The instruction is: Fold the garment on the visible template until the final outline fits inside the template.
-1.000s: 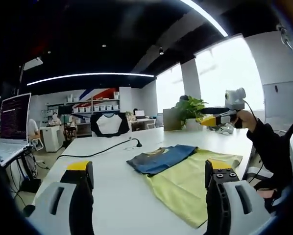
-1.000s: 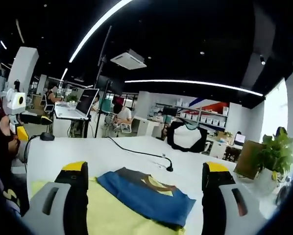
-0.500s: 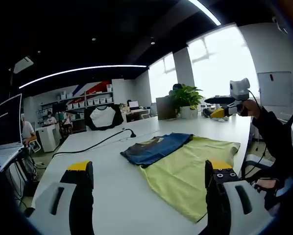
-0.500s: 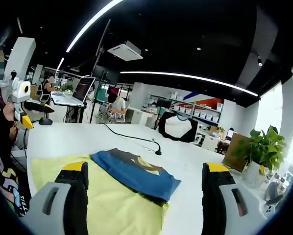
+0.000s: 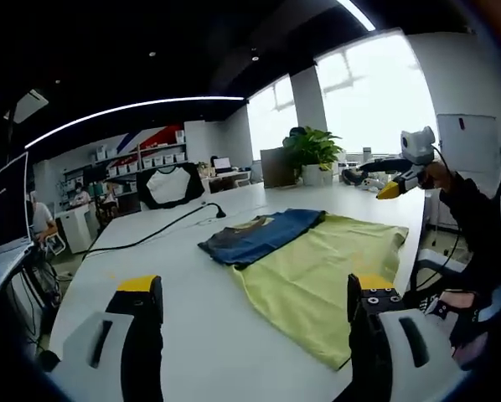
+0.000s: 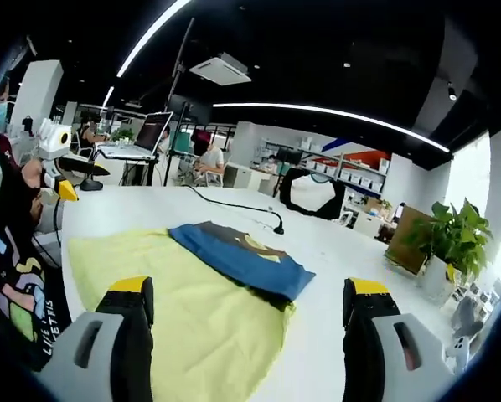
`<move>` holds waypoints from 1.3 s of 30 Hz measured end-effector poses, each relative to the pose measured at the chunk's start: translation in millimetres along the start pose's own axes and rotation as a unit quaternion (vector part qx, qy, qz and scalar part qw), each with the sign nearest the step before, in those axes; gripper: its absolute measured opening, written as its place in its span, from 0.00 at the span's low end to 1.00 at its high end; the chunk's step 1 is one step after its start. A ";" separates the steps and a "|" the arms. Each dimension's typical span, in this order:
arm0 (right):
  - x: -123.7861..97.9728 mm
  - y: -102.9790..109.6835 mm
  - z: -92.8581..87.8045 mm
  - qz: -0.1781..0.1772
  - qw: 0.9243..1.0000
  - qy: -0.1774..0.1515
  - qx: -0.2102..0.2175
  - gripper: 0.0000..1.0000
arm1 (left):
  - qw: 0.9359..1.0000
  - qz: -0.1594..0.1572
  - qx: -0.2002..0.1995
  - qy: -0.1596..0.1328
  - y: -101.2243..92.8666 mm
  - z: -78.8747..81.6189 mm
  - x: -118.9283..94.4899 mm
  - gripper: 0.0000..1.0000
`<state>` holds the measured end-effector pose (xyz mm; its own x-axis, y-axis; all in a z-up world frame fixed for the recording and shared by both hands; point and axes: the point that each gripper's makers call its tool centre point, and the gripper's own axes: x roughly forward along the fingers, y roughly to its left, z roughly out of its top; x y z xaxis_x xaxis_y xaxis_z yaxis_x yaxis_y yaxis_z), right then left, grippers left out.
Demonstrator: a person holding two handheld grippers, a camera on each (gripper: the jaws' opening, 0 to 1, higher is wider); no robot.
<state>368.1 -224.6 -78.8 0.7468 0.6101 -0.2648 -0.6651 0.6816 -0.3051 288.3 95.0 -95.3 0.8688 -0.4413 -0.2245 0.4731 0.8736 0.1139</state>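
Both cameras are dropping toward the table [image 5: 192, 335] versus a second ago. Folded blue garment [image 6: 238, 255] is sitting on the yellow template [image 6: 192, 310] (far edge overhanging). Left gripper [image 5: 255, 335] and right gripper [image 6: 249, 335] are gaping, empty; fold likely needs tightening.

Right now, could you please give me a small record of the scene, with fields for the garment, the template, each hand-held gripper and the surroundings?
garment: blue garment, folded, lying on one end of the yellow sheet
template: yellow sheet spread flat on the white table; much of it uncovered
left hand-held gripper: jaws open, holding nothing, above the table
right hand-held gripper: jaws open, holding nothing, over the yellow sheet
cable: black cable on the table beyond the garment
surroundings: potted plant, laptop on a stand, black-and-white shirt displayed behind
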 end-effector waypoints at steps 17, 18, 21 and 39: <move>-42.0 23.6 -62.1 0.033 0.997 0.040 0.054 0.89 | 0.995 -0.078 -0.028 0.050 -38.0 -35.8 26.9 0.90; -43.3 24.9 -64.3 0.034 0.997 0.040 0.056 0.88 | 0.995 -0.082 -0.010 0.047 -41.7 -36.1 28.1 0.88; -46.4 28.1 -75.5 0.035 0.995 0.046 0.078 0.87 | 0.994 -0.096 0.010 0.054 -51.7 -40.4 29.3 0.83; -46.3 73.5 -100.9 0.120 0.984 0.090 0.097 0.67 | 0.984 -0.172 0.001 0.051 -79.6 -59.1 33.2 0.60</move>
<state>285.3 -243.6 -181.2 0.5457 0.6932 -0.4709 -0.7975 0.6021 -0.0378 270.9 23.0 -169.0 0.6373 -0.6883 -0.3467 0.7375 0.6752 0.0154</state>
